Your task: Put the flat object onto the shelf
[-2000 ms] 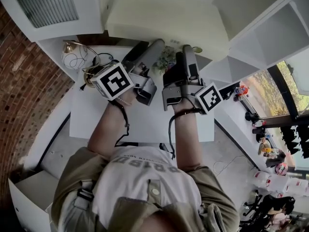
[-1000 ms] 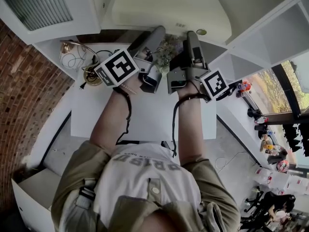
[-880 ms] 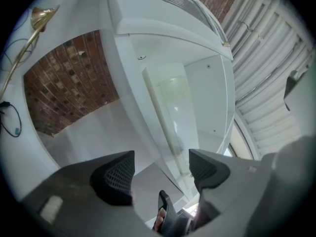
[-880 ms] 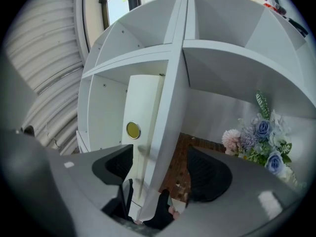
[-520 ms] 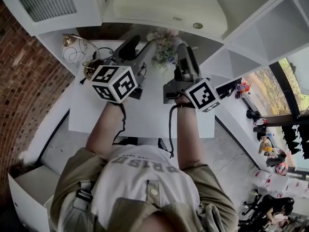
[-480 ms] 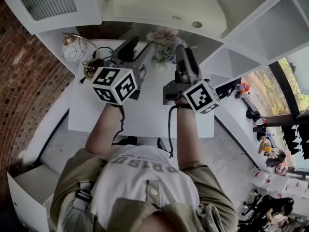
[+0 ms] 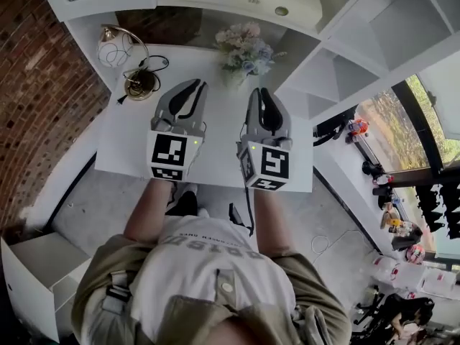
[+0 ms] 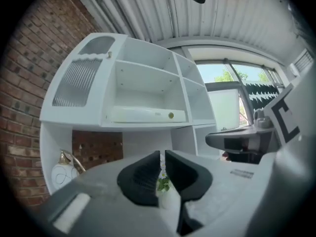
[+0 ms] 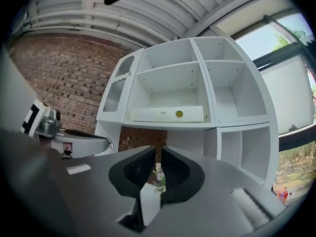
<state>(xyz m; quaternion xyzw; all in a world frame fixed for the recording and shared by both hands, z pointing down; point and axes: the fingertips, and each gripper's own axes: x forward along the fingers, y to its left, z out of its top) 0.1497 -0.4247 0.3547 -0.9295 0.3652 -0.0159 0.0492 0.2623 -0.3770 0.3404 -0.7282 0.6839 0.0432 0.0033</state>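
Got the flat object (image 9: 167, 114) lying in a middle compartment of the shelf (image 9: 237, 120), long side left-right.
Can't read the tiny print by its yellow dot. Just closed the left hand-held gripper (image 8: 162, 156) and right hand-held gripper (image 9: 158, 152) to a sliver, nothing between the jaws. Also got a vase of flowers (image 7: 243, 47) on the worktop (image 7: 122, 142).

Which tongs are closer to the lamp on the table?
Left. The left tongs sit just right of the lamp; the right tongs lie farther right, beyond them. Both have just been closing, with nothing between them.
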